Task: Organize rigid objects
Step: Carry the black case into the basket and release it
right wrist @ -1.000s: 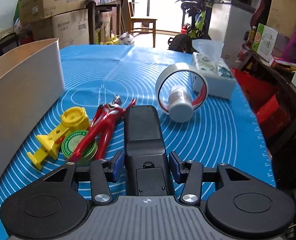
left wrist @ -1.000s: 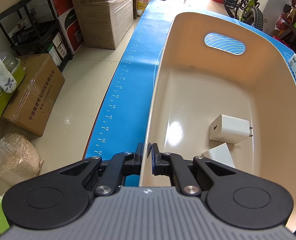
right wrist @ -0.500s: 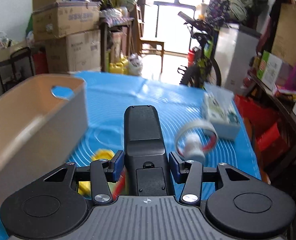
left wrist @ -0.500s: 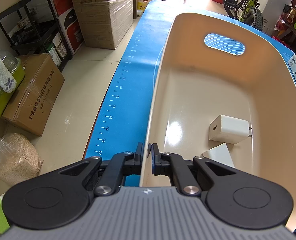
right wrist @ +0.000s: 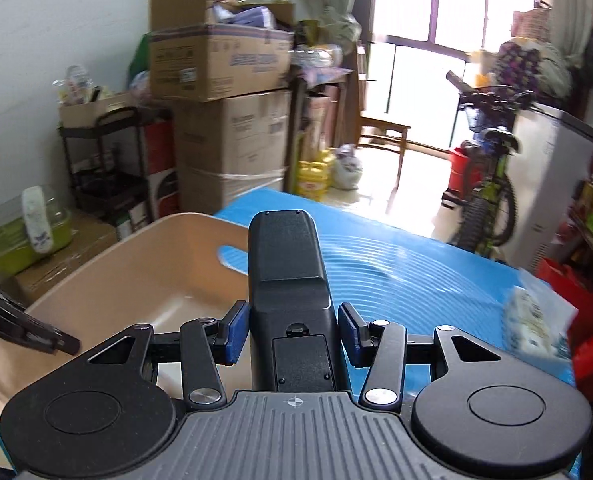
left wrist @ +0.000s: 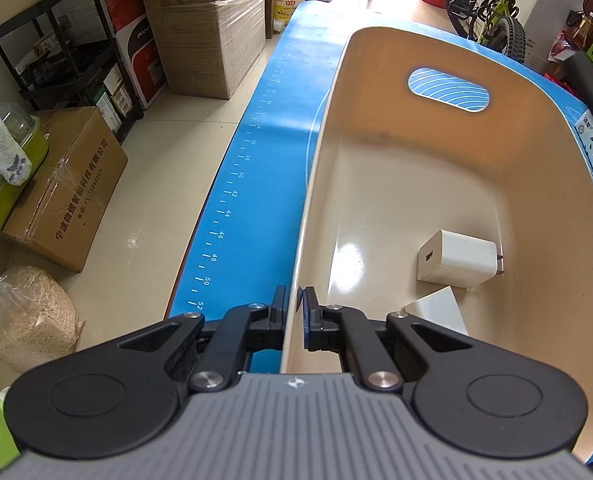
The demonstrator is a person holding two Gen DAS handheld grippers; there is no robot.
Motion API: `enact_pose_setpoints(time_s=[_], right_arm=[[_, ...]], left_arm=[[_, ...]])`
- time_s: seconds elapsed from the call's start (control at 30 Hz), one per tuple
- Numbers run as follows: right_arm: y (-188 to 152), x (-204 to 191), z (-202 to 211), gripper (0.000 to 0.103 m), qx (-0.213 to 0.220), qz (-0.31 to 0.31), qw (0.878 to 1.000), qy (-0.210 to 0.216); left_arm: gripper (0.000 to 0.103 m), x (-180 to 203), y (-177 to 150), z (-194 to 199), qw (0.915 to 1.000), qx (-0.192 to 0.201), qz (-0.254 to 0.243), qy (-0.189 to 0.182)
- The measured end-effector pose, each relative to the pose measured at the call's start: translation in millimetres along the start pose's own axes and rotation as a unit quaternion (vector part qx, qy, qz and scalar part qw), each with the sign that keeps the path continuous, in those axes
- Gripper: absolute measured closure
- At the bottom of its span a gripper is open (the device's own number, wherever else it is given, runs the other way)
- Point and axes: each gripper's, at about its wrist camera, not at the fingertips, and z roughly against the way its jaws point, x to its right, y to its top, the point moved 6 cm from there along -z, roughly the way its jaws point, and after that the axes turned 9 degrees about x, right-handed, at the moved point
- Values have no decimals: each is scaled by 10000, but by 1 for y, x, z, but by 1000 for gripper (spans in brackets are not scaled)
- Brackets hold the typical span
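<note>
Gripping the near rim of the tub [left wrist: 376, 208], left gripper [left wrist: 294, 316] is clamped with one finger either side of the wall. Charger [left wrist: 458, 259] lies on tub floor at 3 o'clock, white card [left wrist: 440, 308] just beside it. Right gripper [right wrist: 292, 334] squeezes the black remote [right wrist: 288, 280], raised over blue mat [right wrist: 416, 276], tub at 9 o'clock

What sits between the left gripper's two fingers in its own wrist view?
The near wall of the beige bin: the left gripper pinches its rim, one finger outside, one inside. The left wrist view shows it.
</note>
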Motion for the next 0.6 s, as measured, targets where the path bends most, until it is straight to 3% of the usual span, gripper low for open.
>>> enact_pose_setpoints(time_s=[0.3, 0.6], right_arm=[[-9, -67, -38, 50, -477, 248, 9978, 390], [-31, -102, -61, 50, -1115, 602, 9905, 540]], left_arm=[[95, 0, 0, 0, 10000, 1, -8, 0], [95, 0, 0, 0, 10000, 5, -6, 1]])
